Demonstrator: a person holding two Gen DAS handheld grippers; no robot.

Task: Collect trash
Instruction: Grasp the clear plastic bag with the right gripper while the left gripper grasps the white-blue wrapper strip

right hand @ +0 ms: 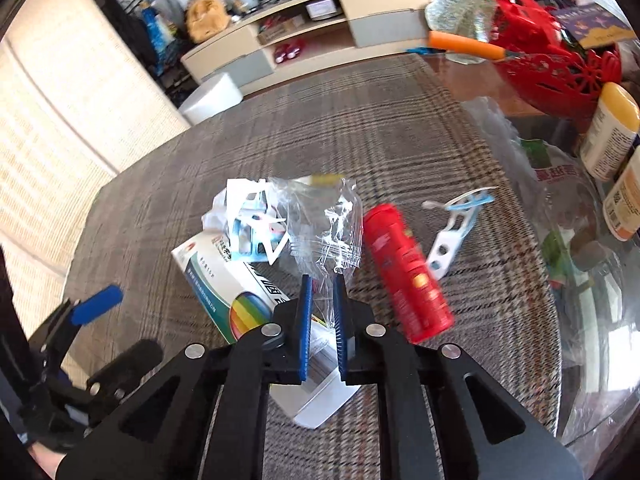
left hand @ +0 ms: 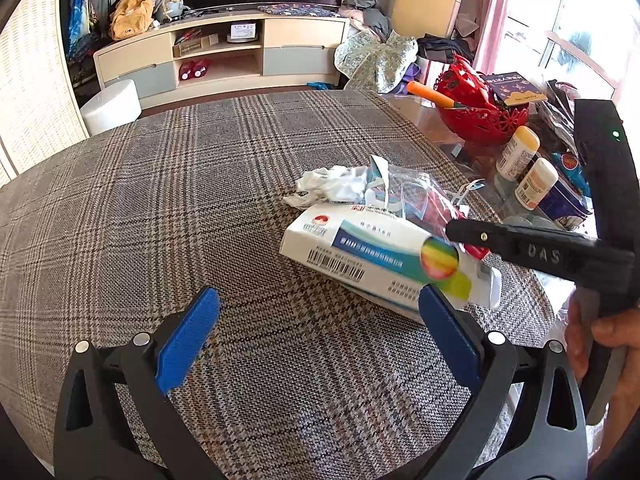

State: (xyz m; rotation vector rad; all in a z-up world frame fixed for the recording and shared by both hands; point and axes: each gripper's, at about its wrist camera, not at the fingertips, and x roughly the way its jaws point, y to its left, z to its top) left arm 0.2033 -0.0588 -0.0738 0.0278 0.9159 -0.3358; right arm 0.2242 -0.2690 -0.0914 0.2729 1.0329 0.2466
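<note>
Trash is lying heaped on bench [left hand: 160,184]: right gripper [right hand: 320,300] is nearly closed, pinching clear plastic bag [right hand: 320,216], apparently to lift it, while left gripper [left hand: 320,328] is hanging spread wide nearby.

the left wrist view looks forward and slightly down from just above the plaid cloth [left hand: 200,184], facing the tv cabinet [left hand: 224,48]. the right wrist view looks more steeply down, sits closer to the white box [right hand: 216,280], and faces the same cabinet, tilted. both views share the box, the cloth, the red basket [left hand: 480,120] and the cabinet. each view shows part of the other rig.
</note>
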